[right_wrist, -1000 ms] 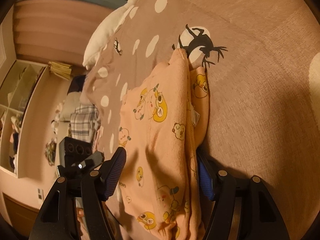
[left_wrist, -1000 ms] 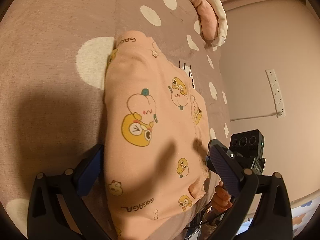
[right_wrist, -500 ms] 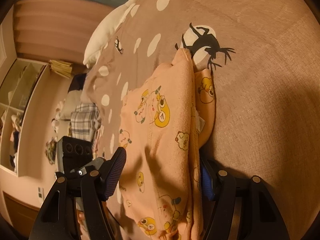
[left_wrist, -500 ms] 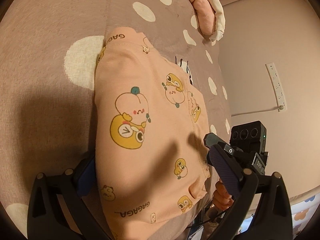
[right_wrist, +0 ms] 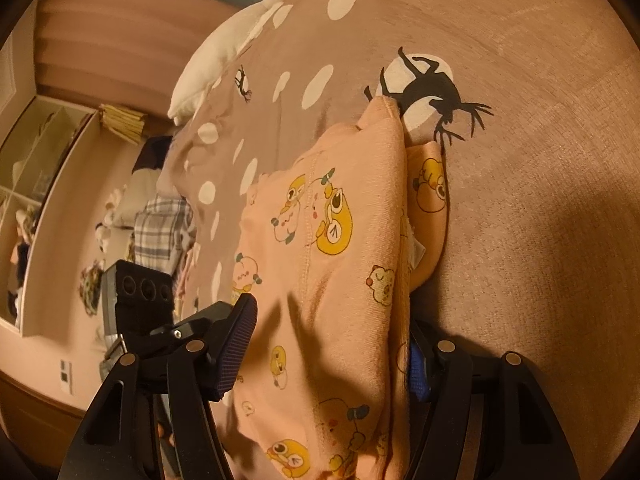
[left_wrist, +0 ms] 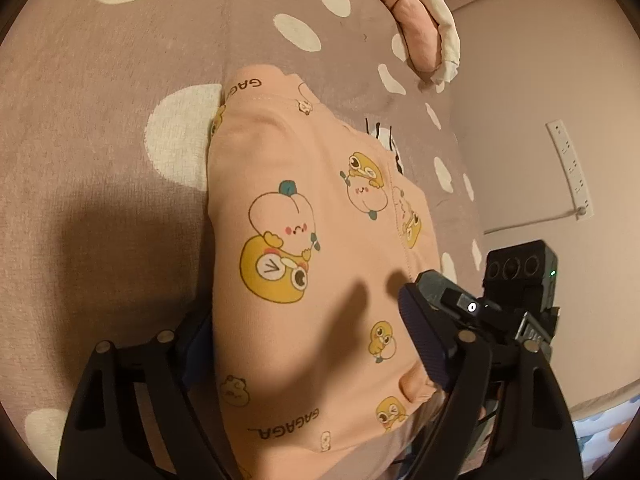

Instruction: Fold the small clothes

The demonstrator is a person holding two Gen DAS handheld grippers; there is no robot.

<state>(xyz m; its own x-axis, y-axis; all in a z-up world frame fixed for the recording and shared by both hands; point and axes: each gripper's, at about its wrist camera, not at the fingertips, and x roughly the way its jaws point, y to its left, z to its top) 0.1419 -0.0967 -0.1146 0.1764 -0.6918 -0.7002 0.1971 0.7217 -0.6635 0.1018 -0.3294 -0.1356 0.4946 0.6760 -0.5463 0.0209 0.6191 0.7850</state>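
Observation:
A small peach garment (left_wrist: 304, 264) with yellow cartoon prints and "GAGAGA" lettering lies folded on a mauve polka-dot bedspread (left_wrist: 100, 80). My left gripper (left_wrist: 308, 344) is open, its jaws straddling the garment's near end; one finger (left_wrist: 424, 340) rests on top, the other is tucked under the folded edge. In the right wrist view the same garment (right_wrist: 332, 280) lies doubled, with a lower layer (right_wrist: 428, 208) sticking out at the right. My right gripper (right_wrist: 328, 356) is open, straddling the garment's other end. Each gripper shows in the other's view.
A pink and white bundle of cloth (left_wrist: 424, 20) lies at the bed's far edge. A wall power strip (left_wrist: 568, 168) is to the right. A black deer print (right_wrist: 428, 92) marks the bedspread. Shelves (right_wrist: 36, 184) and a plaid cloth (right_wrist: 164, 232) stand beyond the bed.
Both grippers have slid a little further over the garment's ends, so the fabric fills more of each view. Both jaws stay open.

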